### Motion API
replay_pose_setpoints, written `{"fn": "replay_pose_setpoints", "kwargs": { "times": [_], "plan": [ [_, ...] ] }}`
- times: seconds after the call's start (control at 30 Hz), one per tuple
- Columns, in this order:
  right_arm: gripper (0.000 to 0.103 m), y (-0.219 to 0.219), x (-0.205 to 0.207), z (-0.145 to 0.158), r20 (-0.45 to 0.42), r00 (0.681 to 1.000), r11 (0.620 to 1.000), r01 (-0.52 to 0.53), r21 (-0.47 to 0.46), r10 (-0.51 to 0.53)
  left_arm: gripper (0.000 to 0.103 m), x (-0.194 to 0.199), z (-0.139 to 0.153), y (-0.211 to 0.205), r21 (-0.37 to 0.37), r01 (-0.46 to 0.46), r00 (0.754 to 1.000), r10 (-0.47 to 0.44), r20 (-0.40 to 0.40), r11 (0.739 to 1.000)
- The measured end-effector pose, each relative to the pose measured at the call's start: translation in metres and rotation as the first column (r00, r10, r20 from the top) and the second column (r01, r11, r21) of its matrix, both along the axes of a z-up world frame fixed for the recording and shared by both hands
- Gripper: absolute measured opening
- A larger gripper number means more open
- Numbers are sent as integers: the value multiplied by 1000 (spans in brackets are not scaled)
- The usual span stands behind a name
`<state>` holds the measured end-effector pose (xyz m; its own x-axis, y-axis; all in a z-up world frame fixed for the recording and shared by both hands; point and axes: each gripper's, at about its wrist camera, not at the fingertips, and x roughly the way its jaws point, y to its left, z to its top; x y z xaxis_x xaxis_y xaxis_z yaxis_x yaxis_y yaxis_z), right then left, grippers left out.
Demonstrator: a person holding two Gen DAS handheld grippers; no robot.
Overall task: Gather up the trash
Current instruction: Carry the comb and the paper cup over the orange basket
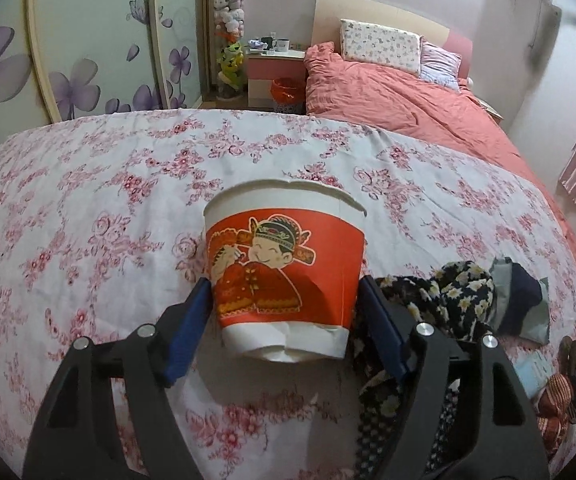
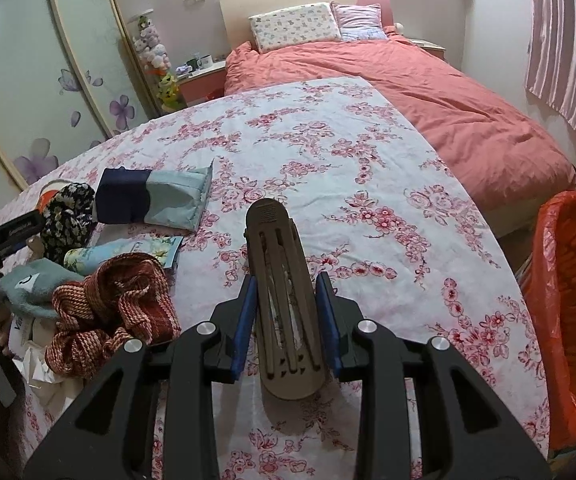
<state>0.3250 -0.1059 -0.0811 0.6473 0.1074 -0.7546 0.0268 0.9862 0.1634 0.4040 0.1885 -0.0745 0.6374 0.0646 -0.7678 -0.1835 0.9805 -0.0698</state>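
Note:
In the left wrist view my left gripper (image 1: 284,300) is shut on a red and white paper cup (image 1: 284,272) with a cartoon figure, held above the floral tablecloth (image 1: 88,208); its base is crumpled. In the right wrist view my right gripper (image 2: 287,292) is shut on a brown slotted oval object (image 2: 282,280), gripped at its middle and lifted over the cloth (image 2: 367,168). An orange-lined trash basket (image 2: 571,300) stands at the right edge of the table.
A pile of cloth items lies on the table's left: a woven red piece (image 2: 116,304), a dark flowered piece (image 2: 68,216), a blue pouch (image 2: 156,196). A bed with a pink cover (image 2: 427,92) lies beyond. A second orange bin (image 1: 286,90) stands by the nightstand.

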Motion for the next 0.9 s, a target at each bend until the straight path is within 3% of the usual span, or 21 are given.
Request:
{"fn": "replay_pose_setpoints", "kwargs": {
  "times": [0.4,0.5,0.7,0.73,0.9],
  "plan": [
    [37,-1,1,-1,2,1000,1000,-11,8,11,76,16,-3,5,27,-20,1000,21,-15,999],
    [30,-2,1,-1,2,1000,1000,-4,16,4,74,16,-2,6,17,-20,1000,20,-9,1000],
    [29,-1,-3,2,13,1000,1000,-5,15,5,73,8,7,5,37,-14,1000,13,23,999],
    [22,-2,-5,3,17,1000,1000,-7,18,6,73,6,10,5,37,-13,1000,12,28,999],
    [23,-4,-11,10,17,1000,1000,2,27,-3,73,-8,22,6,40,-7,999,5,43,999]
  ]
}}
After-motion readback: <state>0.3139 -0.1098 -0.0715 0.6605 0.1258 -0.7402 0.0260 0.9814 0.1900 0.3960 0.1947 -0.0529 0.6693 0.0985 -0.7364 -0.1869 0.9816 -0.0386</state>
